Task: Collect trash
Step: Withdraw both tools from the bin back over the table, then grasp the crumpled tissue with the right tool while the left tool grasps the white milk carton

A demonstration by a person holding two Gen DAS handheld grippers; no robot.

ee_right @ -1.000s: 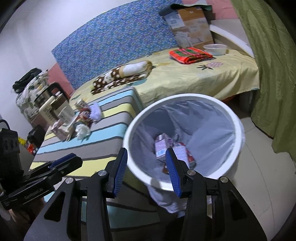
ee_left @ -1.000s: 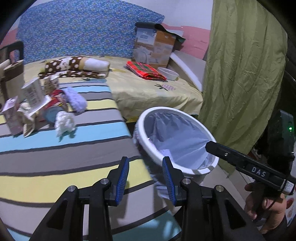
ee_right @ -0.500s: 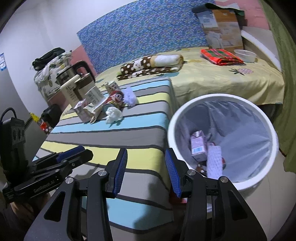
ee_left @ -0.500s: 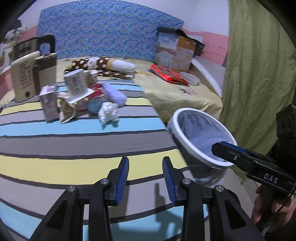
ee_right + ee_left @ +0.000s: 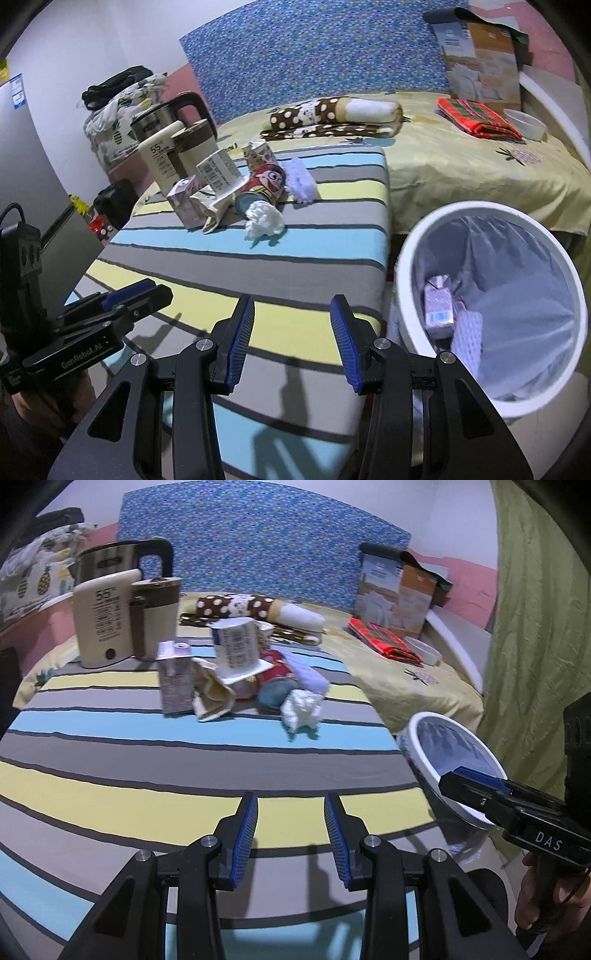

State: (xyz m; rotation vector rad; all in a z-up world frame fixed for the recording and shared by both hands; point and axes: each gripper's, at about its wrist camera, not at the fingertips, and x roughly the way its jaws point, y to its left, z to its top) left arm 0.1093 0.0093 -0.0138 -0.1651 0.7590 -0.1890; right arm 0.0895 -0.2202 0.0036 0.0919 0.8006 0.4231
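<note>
Left wrist view: your left tongs [image 5: 290, 834] hang above the near part of the striped tabletop [image 5: 155, 760], spread apart, with nothing between the blue pads. Your right tongs [image 5: 476, 788] enter this view from the right, over the near rim of the white bin [image 5: 417, 738]. A hand [image 5: 535, 897] grips their handle at the lower right.

Trash sits in a cluster toward the far side of the tabletop:
- a small carton [image 5: 175, 677] stands at the left of the cluster;
- a crumpled paper bag [image 5: 212, 692] lies just beside the carton, on its right;
- an upturned cup [image 5: 236, 648] rests on the pile behind the bag;
- a crumpled tissue [image 5: 301, 709] lies at the near right edge of the cluster.

A kettle [image 5: 122, 565] and a cream jug [image 5: 103, 622] stand far left, behind the trash.

Right wrist view: your right tongs [image 5: 292, 332] are also spread and pinch nothing. They hover over the near right edge of the tabletop, just beside the bin [image 5: 406, 258]. The bin stands on the floor to the right of the tabletop, lined with a grey bag, and contains a carton [image 5: 437, 306] and other wrappers. Your left tongs [image 5: 136, 295] show at the lower left.
</note>
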